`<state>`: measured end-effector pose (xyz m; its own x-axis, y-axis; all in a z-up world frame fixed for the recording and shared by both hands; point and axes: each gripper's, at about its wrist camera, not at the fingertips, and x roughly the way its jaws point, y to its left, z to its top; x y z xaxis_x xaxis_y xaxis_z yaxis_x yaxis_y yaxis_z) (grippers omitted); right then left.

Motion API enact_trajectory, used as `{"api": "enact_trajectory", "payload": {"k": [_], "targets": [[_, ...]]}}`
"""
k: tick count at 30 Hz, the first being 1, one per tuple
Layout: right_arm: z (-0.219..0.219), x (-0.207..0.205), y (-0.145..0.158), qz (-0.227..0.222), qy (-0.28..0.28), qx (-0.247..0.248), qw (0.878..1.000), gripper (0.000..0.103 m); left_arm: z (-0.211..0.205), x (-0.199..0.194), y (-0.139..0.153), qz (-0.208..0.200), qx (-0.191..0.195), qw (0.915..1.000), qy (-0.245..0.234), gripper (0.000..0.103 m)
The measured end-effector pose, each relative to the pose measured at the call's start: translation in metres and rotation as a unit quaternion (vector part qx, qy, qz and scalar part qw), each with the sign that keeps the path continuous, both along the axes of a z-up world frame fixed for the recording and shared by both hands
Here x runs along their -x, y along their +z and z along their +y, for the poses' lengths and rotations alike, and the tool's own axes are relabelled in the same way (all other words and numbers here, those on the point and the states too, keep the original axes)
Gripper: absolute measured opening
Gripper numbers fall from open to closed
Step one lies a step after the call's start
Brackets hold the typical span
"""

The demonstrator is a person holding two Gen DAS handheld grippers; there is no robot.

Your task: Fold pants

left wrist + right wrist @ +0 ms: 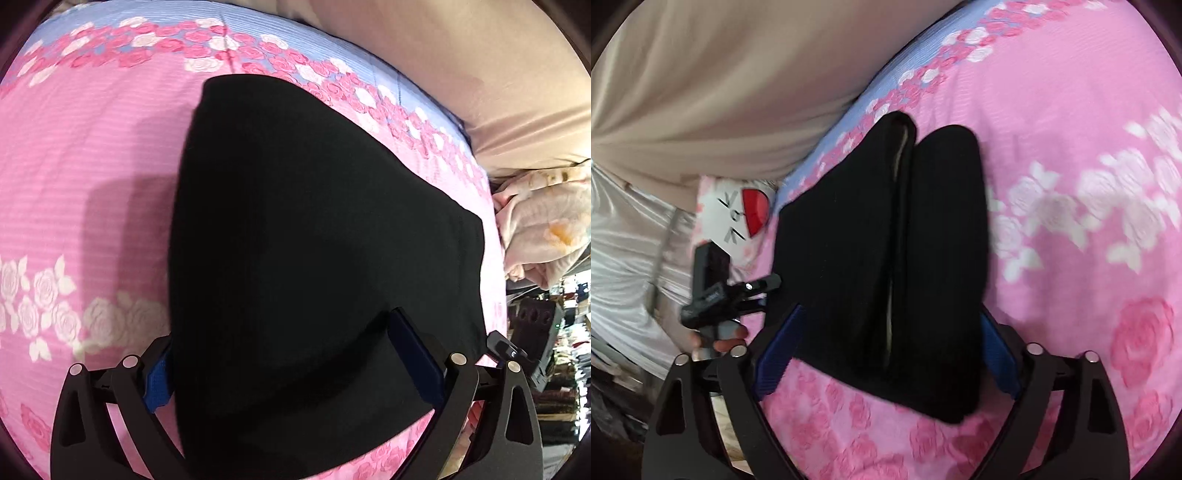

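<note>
While folded, black pants (886,251) lie lengthwise away from camera.

Black pants (314,240) cover the left tongs' (295,365) near fingertips, hiding whether the pads pinch cloth. In the right wrist view the white roses on the pink bedsheet (1089,206) smear with motion blur. The cluttered shelves (565,332) at far right are too small to read. Both frames' lower edges cut off the tongs' arms.

Left black two-finger gripper (295,369): jaws spread wide, angled downward. Right black two-finger gripper (890,354): jaws spread wide, pads gripping nothing.
</note>
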<state>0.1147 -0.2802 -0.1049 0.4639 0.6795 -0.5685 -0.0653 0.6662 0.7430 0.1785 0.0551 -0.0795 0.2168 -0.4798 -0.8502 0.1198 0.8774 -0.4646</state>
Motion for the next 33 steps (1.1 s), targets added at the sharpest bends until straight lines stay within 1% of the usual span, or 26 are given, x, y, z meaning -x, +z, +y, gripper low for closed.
{"api": "enact_trajectory", "payload": {"k": [1, 3, 4, 5, 6, 7, 8, 9, 10, 11, 12, 14, 15, 18, 20, 22, 23, 24, 25, 26, 27, 28, 29, 30, 31, 33], "targets": [[0.002, -0.002, 0.0, 0.001, 0.0, 0.001, 1.0, 0.097, -0.002, -0.003, -0.001, 0.001, -0.001, 1.0, 0.0, 0.097], [0.009, -0.007, 0.002, -0.002, -0.007, 0.004, 1.0, 0.097, -0.008, -0.009, -0.001, 0.003, -0.003, 1.0, 0.0, 0.097], [0.012, -0.008, 0.002, -0.006, -0.008, 0.009, 1.0, 0.094, -0.011, -0.012, -0.002, 0.002, -0.002, 1.0, 0.001, 0.097], [0.014, -0.007, 0.003, -0.01, -0.01, 0.021, 1.0, 0.077, -0.009, -0.011, -0.002, 0.001, -0.001, 1.0, 0.0, 0.097], [0.018, -0.008, 0.003, -0.012, -0.01, 0.04, 0.999, 0.062, -0.007, -0.01, -0.001, -0.001, -0.004, 1.0, -0.002, 0.089], [0.018, -0.006, 0.003, -0.015, -0.009, 0.031, 0.999, 0.051, -0.007, -0.007, 0.001, -0.009, -0.019, 0.9998, 0.002, 0.083], [0.019, -0.003, 0.007, -0.02, -0.01, 0.029, 0.999, 0.047, -0.006, -0.004, 0.003, -0.015, -0.025, 0.9996, -0.003, 0.07], [0.021, 0.0, 0.012, -0.029, -0.009, 0.04, 0.999, 0.046, -0.005, -0.001, 0.007, -0.022, -0.025, 0.9995, -0.004, 0.059], [0.022, 0.006, 0.021, -0.041, -0.008, 0.046, 0.998, 0.043, -0.002, 0.005, 0.014, -0.031, -0.025, 0.9992, -0.002, 0.052], [0.022, 0.01, 0.027, -0.049, -0.006, 0.043, 0.998, 0.042, 0.001, 0.01, 0.022, -0.041, -0.024, 0.9989, 0.0, 0.039], [0.022, 0.018, 0.038, -0.06, -0.002, 0.036, 0.998, 0.04, 0.005, 0.017, 0.031, -0.049, -0.02, 0.9986, 0.004, 0.022], [0.02, 0.034, 0.054, -0.079, 0.003, 0.03, 0.996, 0.037, 0.02, 0.037, 0.048, -0.053, 0.015, 0.9985, -0.001, 0.021], [0.018, 0.046, 0.062, -0.083, 0.011, 0.018, 0.996, 0.036, 0.023, 0.046, 0.054, -0.051, 0.022, 0.9984, -0.004, 0.021], [0.012, 0.077, 0.062, -0.071, 0.022, -0.004, 0.997, 0.036, 0.025, 0.083, 0.06, -0.045, 0.024, 0.9986, -0.018, 0.021], [0.005, 0.095, 0.053, -0.05, 0.018, -0.009, 0.999, 0.036, 0.025, 0.111, 0.047, -0.014, 0.028, 0.9993, -0.022, 0.021], [-0.002, 0.115, 0.036, -0.033, 0.003, 0.005, 0.999, 0.036, 0.022, 0.131, 0.035, -0.009, 0.023, 0.9995, -0.021, 0.025], [-0.004, 0.121, 0.024, -0.025, -0.003, 0.009, 1.0, 0.037, 0.023, 0.138, 0.031, -0.016, 0.019, 0.9996, -0.016, 0.032], [-0.005, 0.123, 0.016, -0.02, -0.009, 0.019, 1.0, 0.045, 0.022, 0.143, 0.027, -0.025, 0.011, 0.9996, -0.012, 0.043], [-0.006, 0.125, 0.012, -0.015, -0.019, 0.033, 0.999, 0.055, 0.021, 0.146, 0.024, -0.037, -0.007, 0.9993, -0.003, 0.049], [-0.007, 0.126, 0.009, -0.013, -0.032, 0.048, 0.998, 0.06, 0.024, 0.148, 0.023, -0.047, -0.022, 0.9985, 0.016, 0.06], [-0.009, 0.127, 0.01, -0.015, -0.039, 0.054, 0.998, 0.067, 0.026, 0.149, 0.025, -0.056, -0.032, 0.9974, 0.033, 0.061], [-0.011, 0.129, 0.012, -0.021, -0.044, 0.054, 0.997, 0.072, 0.029, 0.15, 0.029, -0.067, -0.04, 0.996, 0.044, 0.061], [-0.016, 0.131, 0.017, -0.033, -0.051, 0.055, 0.997, 0.077, 0.031, 0.151, 0.033, -0.073, -0.046, 0.995, 0.049, 0.07], [-0.018, 0.132, 0.02, -0.039, -0.058, 0.058, 0.996, 0.081, 0.034, 0.152, 0.036, -0.079, -0.052, 0.994, 0.055, 0.085], [-0.022, 0.132, 0.023, -0.045, -0.066, 0.062, 0.995, 0.087, 0.039, 0.152, 0.039, -0.087, -0.048, 0.9928, 0.066, 0.087], [-0.027, 0.13, 0.022, -0.045, -0.072, 0.06, 0.995, 0.087, 0.041, 0.152, 0.035, -0.084, -0.045, 0.9923, 0.079, 0.087]]}}
